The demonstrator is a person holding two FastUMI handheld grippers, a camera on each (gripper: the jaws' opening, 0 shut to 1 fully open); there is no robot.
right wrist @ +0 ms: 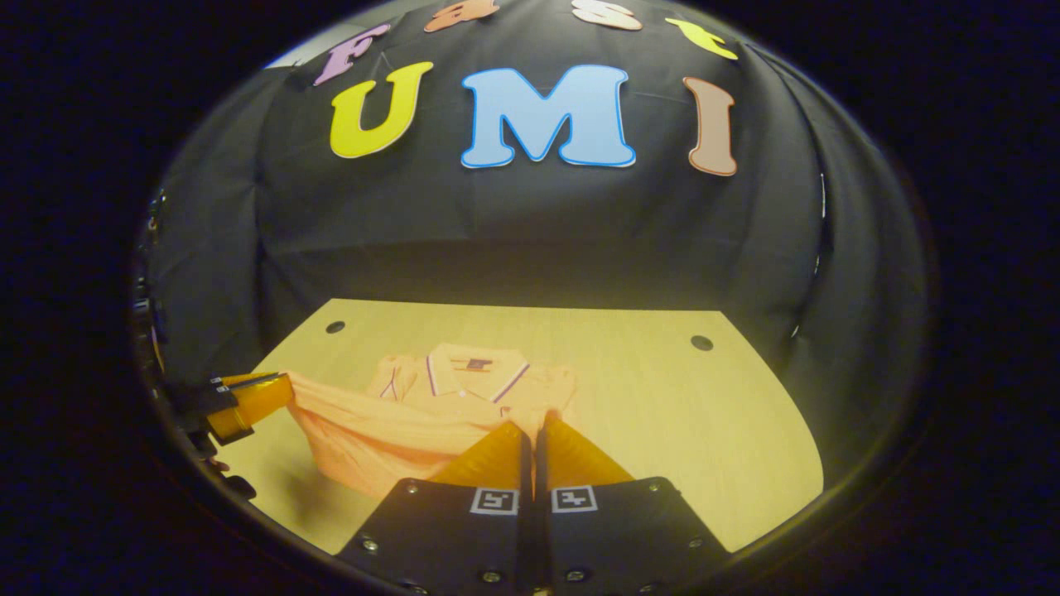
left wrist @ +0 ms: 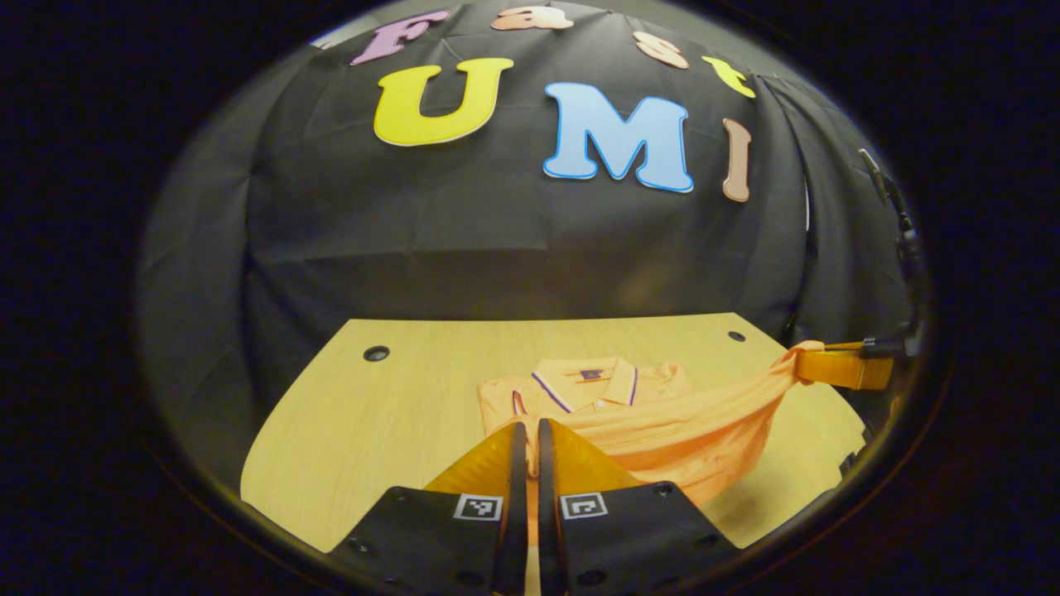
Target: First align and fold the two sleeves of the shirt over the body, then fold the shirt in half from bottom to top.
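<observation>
- Shirt (left wrist: 638,422) lies on the desk (left wrist: 373,414), collar (left wrist: 584,381) at the far side toward the booth wall, so its long axis runs away from me, neck far and hem near.
- In the left gripper view my left claw (left wrist: 530,434) has its fingers drawn nearly together; orange cloth seems to run between them, so I judge it gripping the near hem at one corner, though the pinch itself is hard to see.
- In the right gripper view my right claw (right wrist: 532,436) is likewise closed, at the shirt's (right wrist: 431,414) other near corner, with the collar (right wrist: 472,368) ahead and a little left of it.
- Across the desk from the left camera I see the right claw (left wrist: 832,364) pinching a bunch of cloth lifted off the desk; from the right camera the left claw (right wrist: 265,396) does the same on its side.
- Hem stretches as a raised band between the two claws, crosswise to the shirt's long axis, while the collar end rests flat.
- Sleeves look already tucked over the body, so I judge this to be the bottom-to-top fold.
- Collar lies straight ahead of both claws, about equally near each; the move turns on carrying both forward together, keeping the band square to the axis.
</observation>
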